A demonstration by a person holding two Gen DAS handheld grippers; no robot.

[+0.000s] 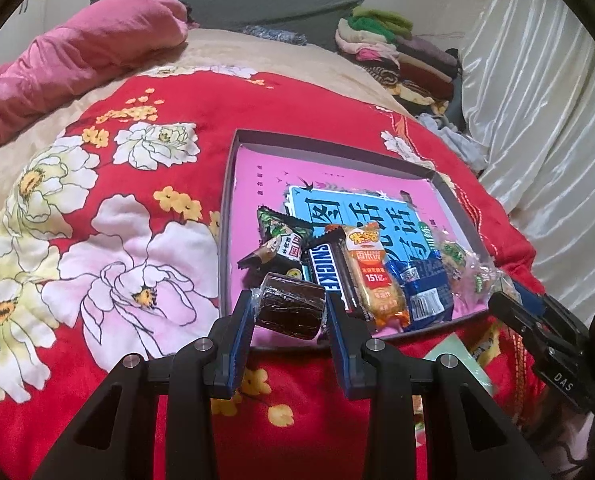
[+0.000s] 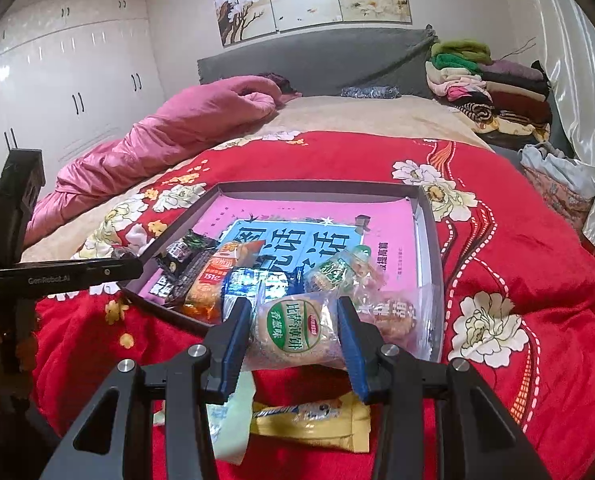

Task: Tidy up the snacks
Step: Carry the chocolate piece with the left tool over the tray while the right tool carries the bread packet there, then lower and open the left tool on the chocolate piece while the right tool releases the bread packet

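A shallow grey box point(image 1: 233, 184) with a pink and blue printed bottom lies on the red floral bedspread. Along its near side lie several snacks: a dark wrapped pack point(image 1: 283, 242), a Snickers bar point(image 1: 329, 268), an orange rice cracker point(image 1: 377, 276), a blue pack point(image 1: 427, 290) and clear-wrapped biscuits point(image 1: 459, 264). My left gripper point(image 1: 290, 312) is shut on a dark brown wrapped cake point(image 1: 291, 310) over the box's near edge. My right gripper point(image 2: 295, 330) is shut on a round clear-wrapped biscuit pack point(image 2: 297, 332) with a green label, at the box's near rim point(image 2: 431, 240).
A yellow snack pack point(image 2: 317, 424) and a pale green packet point(image 2: 229, 412) lie on the bedspread in front of the box. A pink quilt point(image 2: 169, 136) lies at the left, folded clothes point(image 2: 489, 84) at the headboard, and a white curtain point(image 1: 545, 120) hangs on the right.
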